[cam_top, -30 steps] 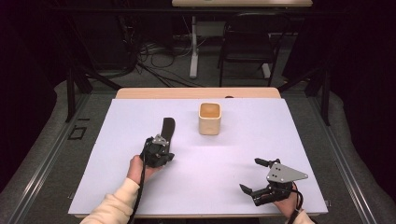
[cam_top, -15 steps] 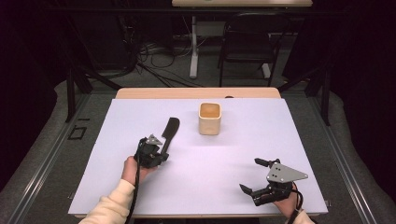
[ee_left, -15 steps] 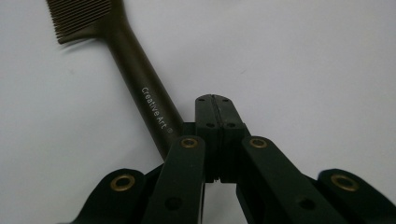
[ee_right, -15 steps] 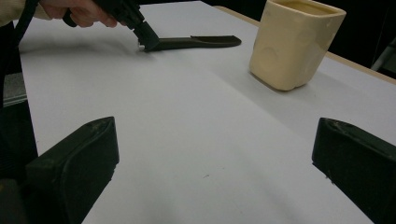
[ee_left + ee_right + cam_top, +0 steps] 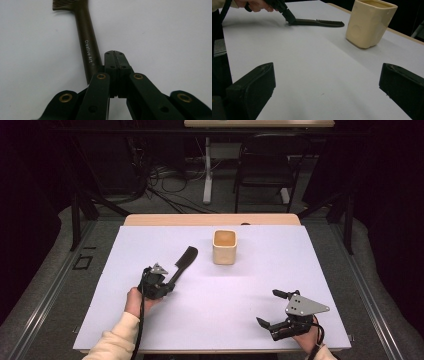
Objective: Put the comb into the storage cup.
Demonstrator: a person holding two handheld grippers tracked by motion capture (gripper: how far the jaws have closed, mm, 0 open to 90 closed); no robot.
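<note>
- Left hand [image 5: 135,300]: near the left front of the table, wrapped round the gripper body, cream sleeve entering from the bottom edge of the high view.
- Left gripper [image 5: 167,282]: jaws pressed fully together, pad against pad, in the left gripper view; nothing between them. Tips down at the sheet, just beside the handle end of the comb, on its right in that view; contact with the handle not clear.
- Comb [image 5: 85,42]: dark brown, long handle with white lettering, flat on the table. Teeth end [image 5: 187,255] pointing away from the person, toward the cup; handle end next to the left gripper. Seen lying flat in the right gripper view as well [image 5: 319,22].
- Table [image 5: 250,285]: covered by a pale lilac sheet, wooden edge showing along the far side.
- Cup [image 5: 224,247]: cream, squarish with rounded corners, upright, near the far middle of the table; apart from the comb, to the right of its teeth end.
- Right gripper [image 5: 280,310]: near the right front corner, resting low, jaws spread wide with bare sheet between them; grey three-cornered plate on top.
- Right hand [image 5: 307,337]: at the bottom edge, behind that gripper.
</note>
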